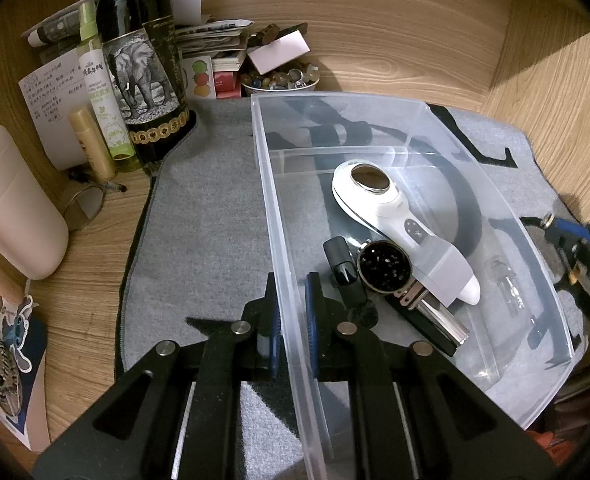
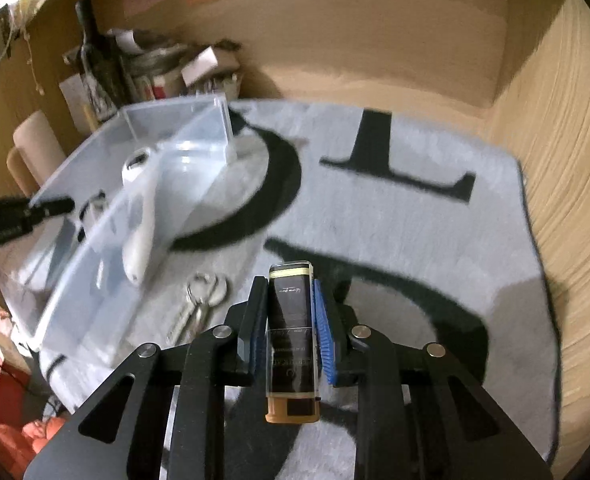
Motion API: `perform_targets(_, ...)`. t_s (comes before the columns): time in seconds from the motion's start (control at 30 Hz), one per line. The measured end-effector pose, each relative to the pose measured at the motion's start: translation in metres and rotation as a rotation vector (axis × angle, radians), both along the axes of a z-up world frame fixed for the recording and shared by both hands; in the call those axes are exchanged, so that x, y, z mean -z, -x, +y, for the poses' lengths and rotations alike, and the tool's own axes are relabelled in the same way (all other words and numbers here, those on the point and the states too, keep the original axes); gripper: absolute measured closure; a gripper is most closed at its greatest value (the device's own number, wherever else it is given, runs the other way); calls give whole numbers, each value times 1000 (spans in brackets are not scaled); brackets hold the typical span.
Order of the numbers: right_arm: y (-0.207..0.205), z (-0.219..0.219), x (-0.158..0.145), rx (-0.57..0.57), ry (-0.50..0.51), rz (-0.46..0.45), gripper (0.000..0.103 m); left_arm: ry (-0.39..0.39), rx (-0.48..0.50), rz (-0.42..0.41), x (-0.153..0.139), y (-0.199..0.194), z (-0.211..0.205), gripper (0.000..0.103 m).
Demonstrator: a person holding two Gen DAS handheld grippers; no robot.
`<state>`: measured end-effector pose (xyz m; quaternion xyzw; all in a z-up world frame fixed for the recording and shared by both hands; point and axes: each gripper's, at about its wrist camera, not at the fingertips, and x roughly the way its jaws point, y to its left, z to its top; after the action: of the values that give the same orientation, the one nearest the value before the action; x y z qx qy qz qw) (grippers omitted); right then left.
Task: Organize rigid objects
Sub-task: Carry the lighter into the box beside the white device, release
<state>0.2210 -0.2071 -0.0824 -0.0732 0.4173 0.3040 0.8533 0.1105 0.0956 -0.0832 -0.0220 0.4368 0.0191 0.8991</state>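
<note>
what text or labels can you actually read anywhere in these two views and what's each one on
Large black letters "T" and "O" woven into the grey mat.
Handwritten lines on the white note: too small to read.
Green print on the spray bottle: not legible.
Vertical gold lettering on the elephant-label wine bottle: blurred.
Fine print on the small dark bottle in the right gripper: too small to read.

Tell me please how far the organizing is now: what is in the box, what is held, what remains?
Done: the clear plastic box already holds a white handheld device, a round black grinder and a metal-tipped black item beside it. In hand: the right gripper is shut on a lighter; the left gripper clamps the box wall. Left: the keys lie on the grey mat beside the box.
</note>
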Motion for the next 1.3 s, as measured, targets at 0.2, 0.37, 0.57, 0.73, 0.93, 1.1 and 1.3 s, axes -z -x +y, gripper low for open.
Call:
perform_targets(0.2,-3,13,-29,-22,-59,-67,82,2,0,0,0,0,-1,92)
perform_targets(0.37,-2,30,-51,-61,-103,-117,82,8,2,2,0,1,0,92)
perform_targets(0.57,-1,56,-66,-122,-133,-153,82,11,3,-3,-1,2,0,93)
perform_targets(0.73,-4,80,-70,-176,-148,-155,82,13,4,-7,-2,4,0,93)
perform_targets(0.93,-7,108,-65,-226,-125,-143,82,20,4,-9,-3,5,0,93)
perform_targets(1.1,-10,128,-52,-261,-84,-116,82,22,5,-9,-3,6,1,93)
perform_targets(1.3,-13,149,-34,-301,-18,-82,82,22,5,-9,-3,6,2,93)
